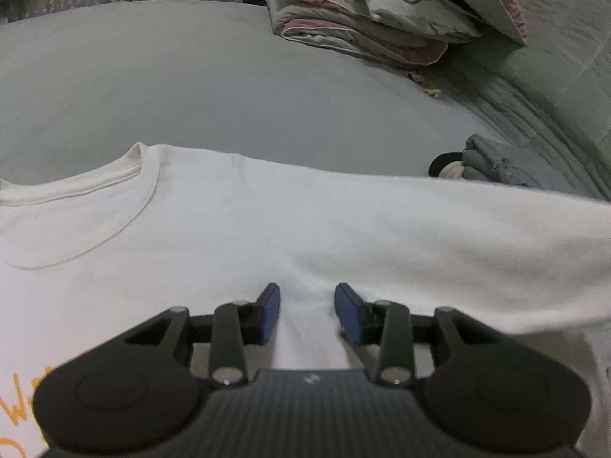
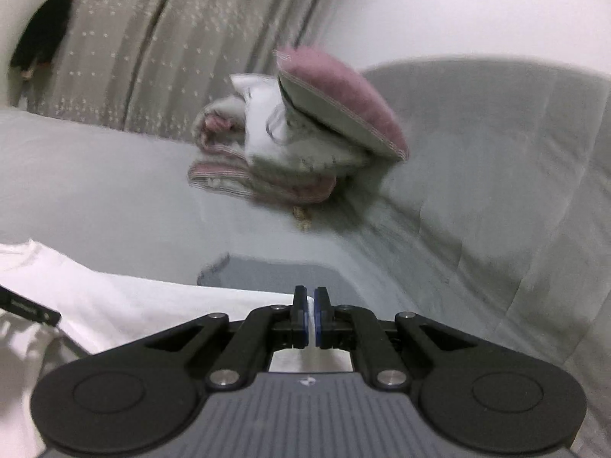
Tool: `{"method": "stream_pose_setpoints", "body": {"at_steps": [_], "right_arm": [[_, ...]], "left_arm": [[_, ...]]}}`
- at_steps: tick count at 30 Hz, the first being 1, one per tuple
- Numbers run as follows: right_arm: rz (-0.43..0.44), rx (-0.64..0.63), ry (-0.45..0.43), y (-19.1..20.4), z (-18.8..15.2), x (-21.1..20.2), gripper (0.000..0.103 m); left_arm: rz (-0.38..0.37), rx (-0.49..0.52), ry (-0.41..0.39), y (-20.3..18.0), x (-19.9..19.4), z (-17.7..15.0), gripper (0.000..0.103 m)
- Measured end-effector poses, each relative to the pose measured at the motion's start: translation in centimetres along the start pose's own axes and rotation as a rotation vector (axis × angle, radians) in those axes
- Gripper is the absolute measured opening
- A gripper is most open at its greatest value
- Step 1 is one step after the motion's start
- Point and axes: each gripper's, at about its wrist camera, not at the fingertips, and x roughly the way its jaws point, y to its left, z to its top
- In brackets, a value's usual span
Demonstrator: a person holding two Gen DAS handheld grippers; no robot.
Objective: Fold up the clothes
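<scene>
A white T-shirt [image 1: 236, 221] with orange print at its lower left lies on the grey bed sheet [image 1: 183, 87], collar to the left. One sleeve [image 1: 477, 236] stretches off to the right, raised. My left gripper [image 1: 307, 307] hovers open over the shirt near the armpit, cloth showing between its blue pads [image 1: 269, 315]. In the right wrist view my right gripper [image 2: 310, 316] is shut on the end of the white sleeve [image 2: 152, 301], a sliver of white cloth pinched between the pads. The view is blurred.
A folded pink and grey quilt with a pillow [image 1: 382, 11] sits at the far side of the bed [image 2: 298, 141]. A small grey bundle [image 1: 488, 164] lies right of the shirt, by the padded headboard [image 2: 515, 152]. A curtain [image 2: 145, 45] hangs behind.
</scene>
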Motion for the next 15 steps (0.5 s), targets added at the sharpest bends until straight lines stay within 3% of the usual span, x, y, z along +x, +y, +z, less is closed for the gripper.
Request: {"method": "stream_pose_setpoints", "body": {"at_steps": [7,15], "right_arm": [[0.003,-0.079,-0.051,-0.4,3.0,1.6,0.006],[0.021,-0.111,0.103,-1.7,1.0,9.8,0.005]], "left_arm": [[-0.057,-0.015,-0.046,0.6,-0.4,-0.2,0.036],[-0.103,0.026,-0.067,-0.5,1.1,-0.8,0.041]]}}
